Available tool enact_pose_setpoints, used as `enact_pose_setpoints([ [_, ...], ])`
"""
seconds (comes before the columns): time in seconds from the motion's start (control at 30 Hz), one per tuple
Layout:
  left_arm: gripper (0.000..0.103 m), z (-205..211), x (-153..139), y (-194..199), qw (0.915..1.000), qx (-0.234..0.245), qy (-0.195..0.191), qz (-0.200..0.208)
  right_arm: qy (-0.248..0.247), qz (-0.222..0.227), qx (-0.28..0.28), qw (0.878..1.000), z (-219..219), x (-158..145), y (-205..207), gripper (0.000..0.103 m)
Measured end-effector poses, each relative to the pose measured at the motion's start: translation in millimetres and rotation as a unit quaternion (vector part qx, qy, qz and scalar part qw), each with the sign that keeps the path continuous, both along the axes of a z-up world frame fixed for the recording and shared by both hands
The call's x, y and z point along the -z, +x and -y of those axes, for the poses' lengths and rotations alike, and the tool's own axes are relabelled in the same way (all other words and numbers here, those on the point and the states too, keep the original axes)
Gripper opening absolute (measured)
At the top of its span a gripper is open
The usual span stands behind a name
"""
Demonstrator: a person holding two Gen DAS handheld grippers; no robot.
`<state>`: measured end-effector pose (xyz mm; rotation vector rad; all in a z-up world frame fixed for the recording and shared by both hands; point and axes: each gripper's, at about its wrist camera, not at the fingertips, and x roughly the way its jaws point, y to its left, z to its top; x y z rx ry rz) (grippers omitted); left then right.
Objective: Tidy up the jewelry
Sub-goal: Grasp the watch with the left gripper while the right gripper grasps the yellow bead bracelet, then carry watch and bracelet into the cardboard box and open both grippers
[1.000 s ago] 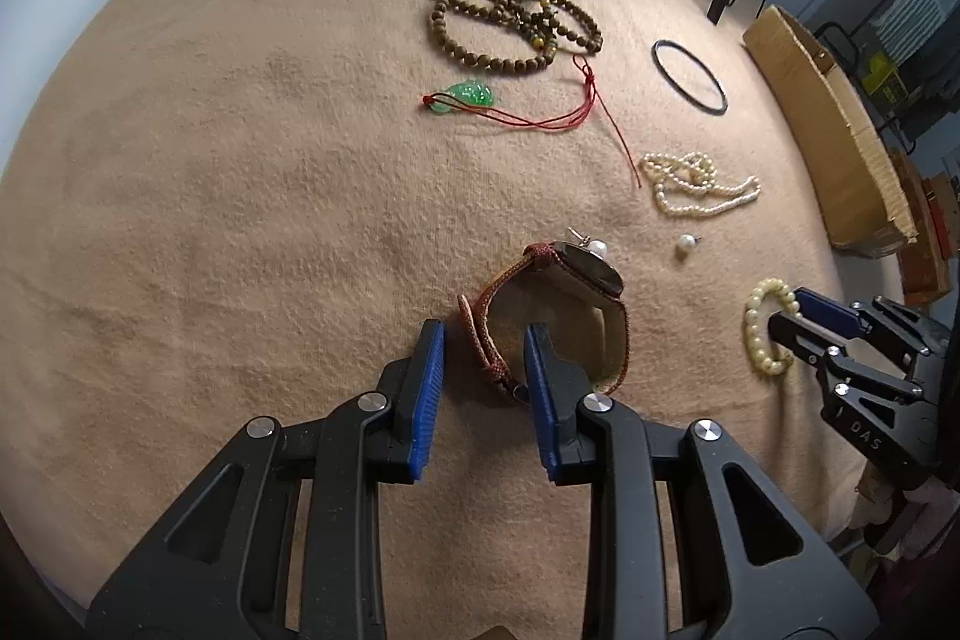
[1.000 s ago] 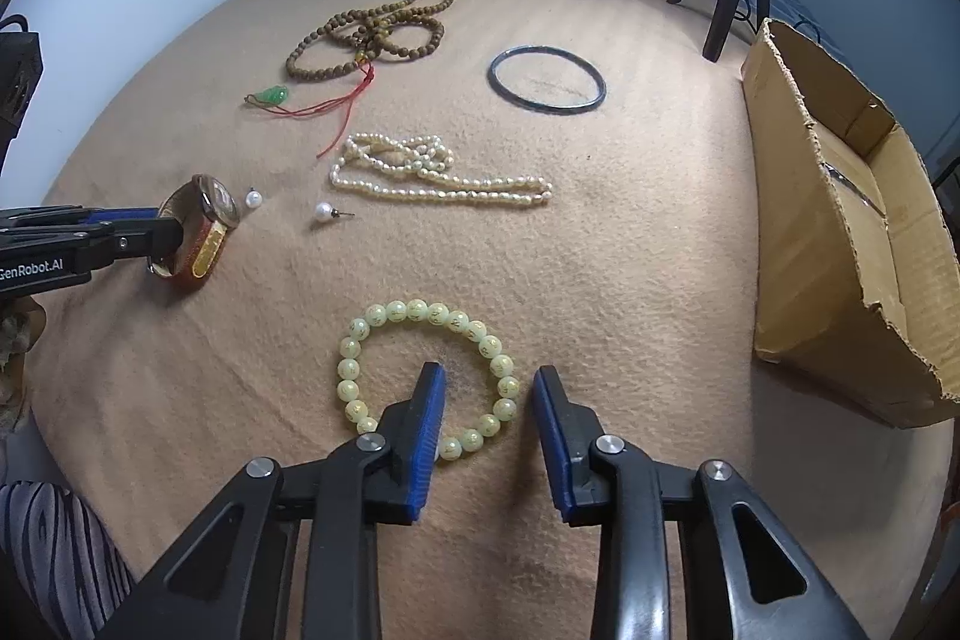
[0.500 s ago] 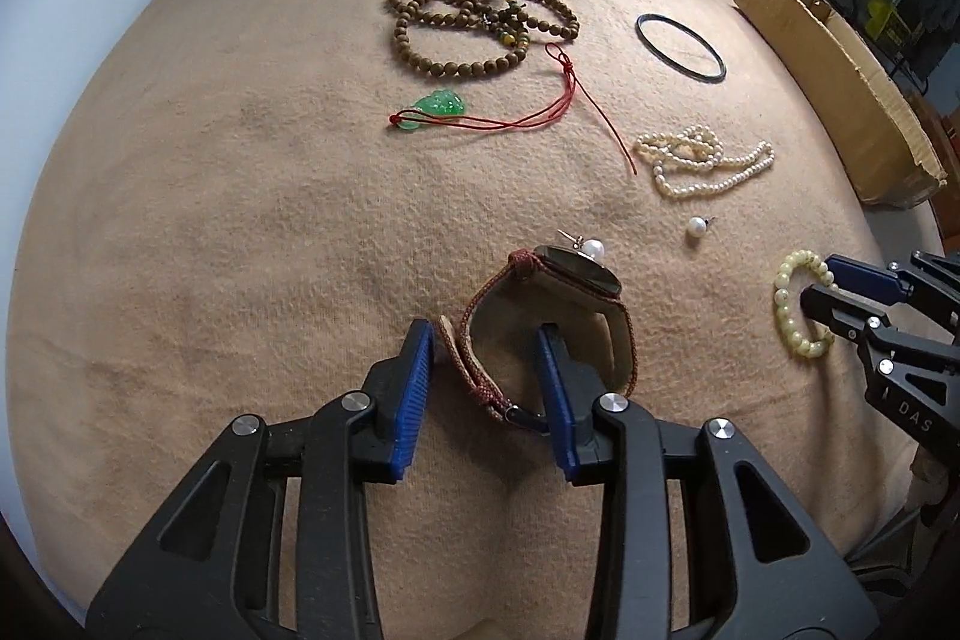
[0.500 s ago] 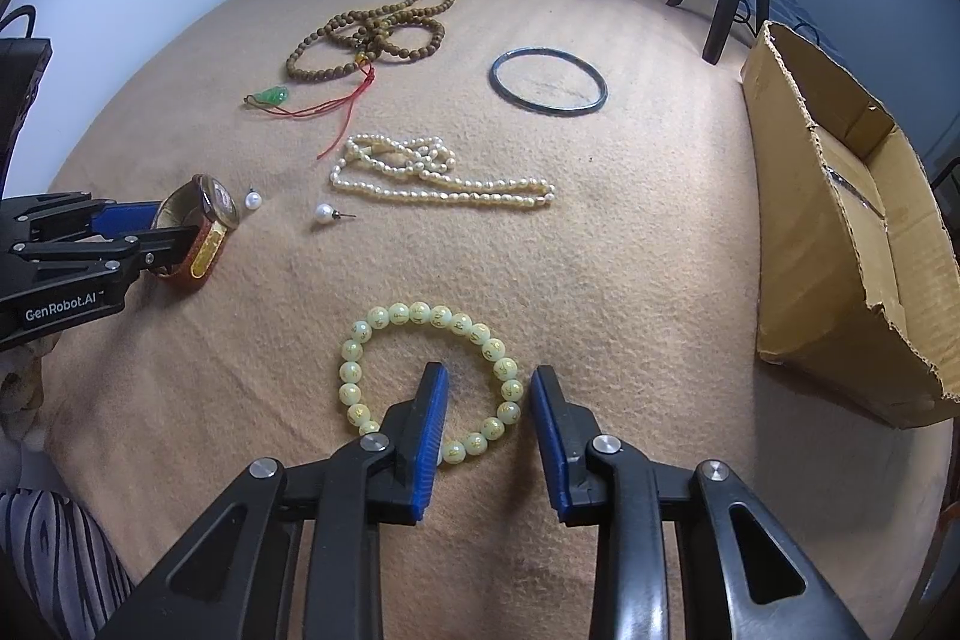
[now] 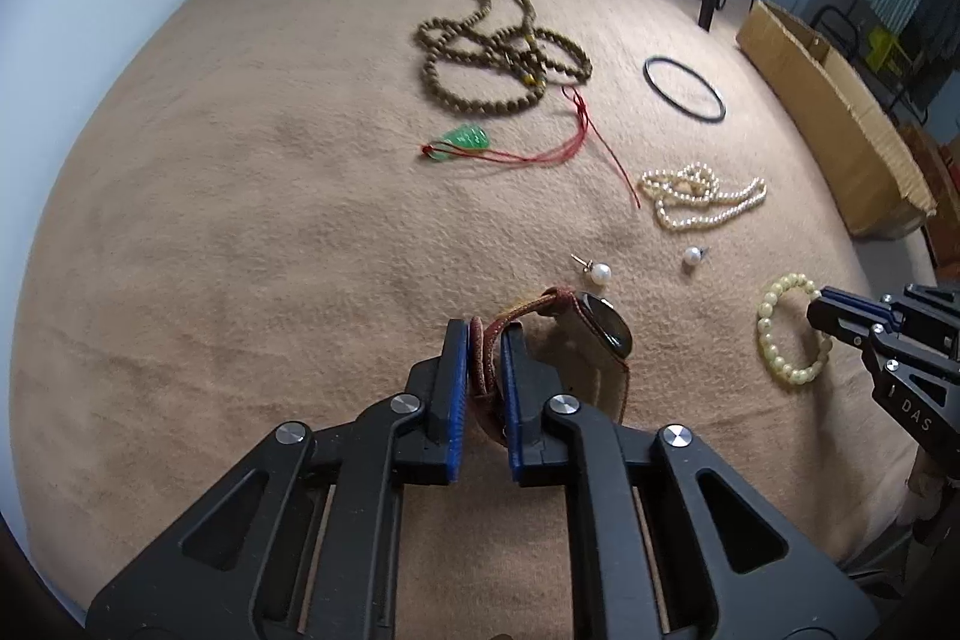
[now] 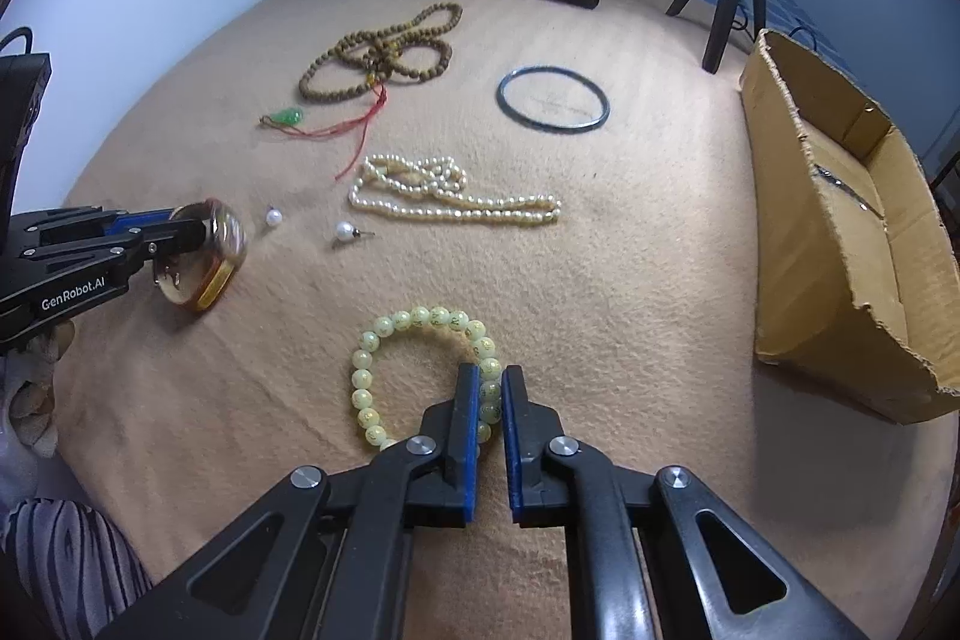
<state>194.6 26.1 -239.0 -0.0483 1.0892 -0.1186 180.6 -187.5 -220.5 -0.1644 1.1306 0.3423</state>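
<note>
Both claws now closed, were spread half second ago: your left claw (image 5: 485, 340) pinches watch (image 5: 591, 328) strap, right claw (image 6: 491, 388) pinches bead bracelet (image 6: 420, 370). Both grasps made; lift toward cardboard box (image 6: 840, 232) looks next.

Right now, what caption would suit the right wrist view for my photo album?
Right gripper pinches a pale green bead bracelet on a tan blanket while the left gripper holds a wristwatch.

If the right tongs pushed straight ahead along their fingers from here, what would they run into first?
Beyond the yellow bead bracelet the right tongs are shut on, bare blanket, then probably the pearl necklace. The black bangle lies farther along; depth is uncertain.
</note>
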Motion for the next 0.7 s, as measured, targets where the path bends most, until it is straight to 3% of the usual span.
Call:
enact_pose_setpoints([
  [0.4,0.009,-3.4,-28.2,-11.5,0.9995,-0.003,-0.010,0.030,0.015,0.045,0.013,0.999,11.4,-33.0,-9.6,0.005],
  [0.7,0.009,22.2,-62.2,-7.0,0.9972,0.020,-0.032,0.065,0.031,0.090,0.040,0.995,44.5,-73.5,-15.5,0.005],
])
